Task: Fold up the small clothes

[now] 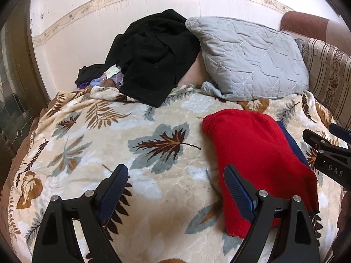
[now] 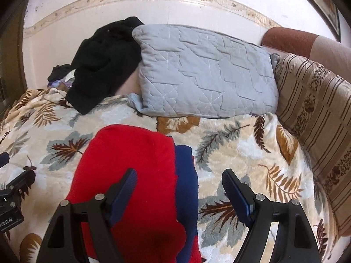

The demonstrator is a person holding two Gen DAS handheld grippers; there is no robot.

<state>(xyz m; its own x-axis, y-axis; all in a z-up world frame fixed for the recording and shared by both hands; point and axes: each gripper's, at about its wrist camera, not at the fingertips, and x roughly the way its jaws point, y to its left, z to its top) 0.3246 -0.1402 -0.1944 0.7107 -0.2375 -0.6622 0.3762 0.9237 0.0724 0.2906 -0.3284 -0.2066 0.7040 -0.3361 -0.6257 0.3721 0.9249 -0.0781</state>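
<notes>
Red knit garment [image 2: 131,175] lying on the leaf-print blanket [image 2: 241,153] over a blue piece [image 2: 186,175], long axis running away from the viewer. Right claw [image 2: 178,188], spread and empty, straddles its right edge and seems nearer; left claw [image 1: 175,182], also spread, hovers just left.

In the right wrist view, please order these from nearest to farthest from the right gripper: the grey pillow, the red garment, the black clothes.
Measured from the right gripper:
1. Red garment, under its left finger.
2. Grey pillow, straight ahead by the wall.
3. Black clothes, far left, beside the pillow.
</notes>
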